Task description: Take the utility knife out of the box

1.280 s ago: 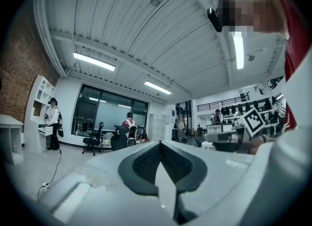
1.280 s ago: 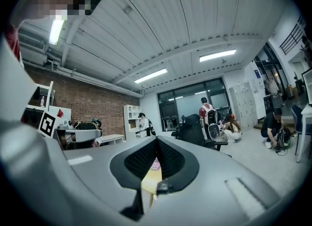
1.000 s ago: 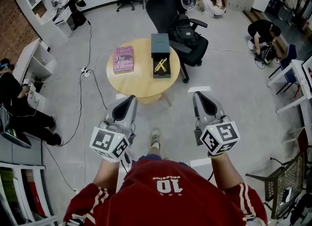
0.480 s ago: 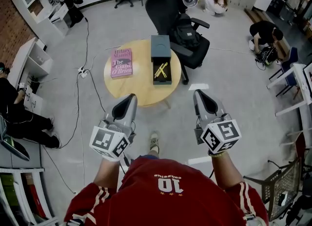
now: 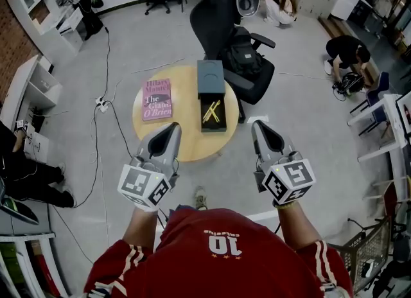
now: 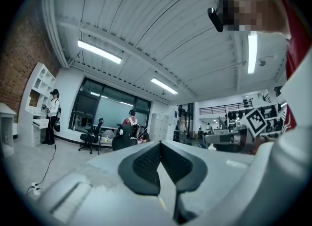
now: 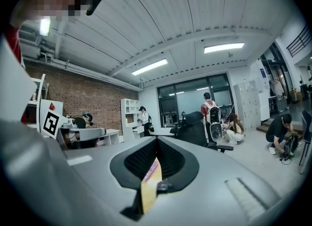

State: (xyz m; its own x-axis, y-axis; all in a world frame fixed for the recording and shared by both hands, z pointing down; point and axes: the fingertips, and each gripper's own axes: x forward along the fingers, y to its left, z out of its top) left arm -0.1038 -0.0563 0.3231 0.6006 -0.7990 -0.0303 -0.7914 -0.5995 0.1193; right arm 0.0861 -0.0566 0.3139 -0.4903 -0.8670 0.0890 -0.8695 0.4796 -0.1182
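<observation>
On the round wooden table (image 5: 186, 141) stands a dark grey box (image 5: 210, 74) with its drawer pulled out toward me. A yellow utility knife (image 5: 212, 111) lies in that drawer. My left gripper (image 5: 173, 127) is shut and empty, held level over the table's near left edge, short of the box. My right gripper (image 5: 259, 125) is also shut and empty, just off the table's right edge. In the left gripper view the left gripper (image 6: 160, 144) shows its pads pressed together. In the right gripper view the right gripper (image 7: 157, 142) looks the same. Both look across the room.
A pink book (image 5: 157, 99) lies left of the box. A black office chair with a backpack (image 5: 239, 51) stands behind the table. Cables and a power strip (image 5: 101, 103) cross the floor at left. People work at white desks (image 5: 38, 88) and crouch at the right.
The table, box and book have slid down the head view toward both grippers as I walk nearer. Both grippers stay shut and side by side.
</observation>
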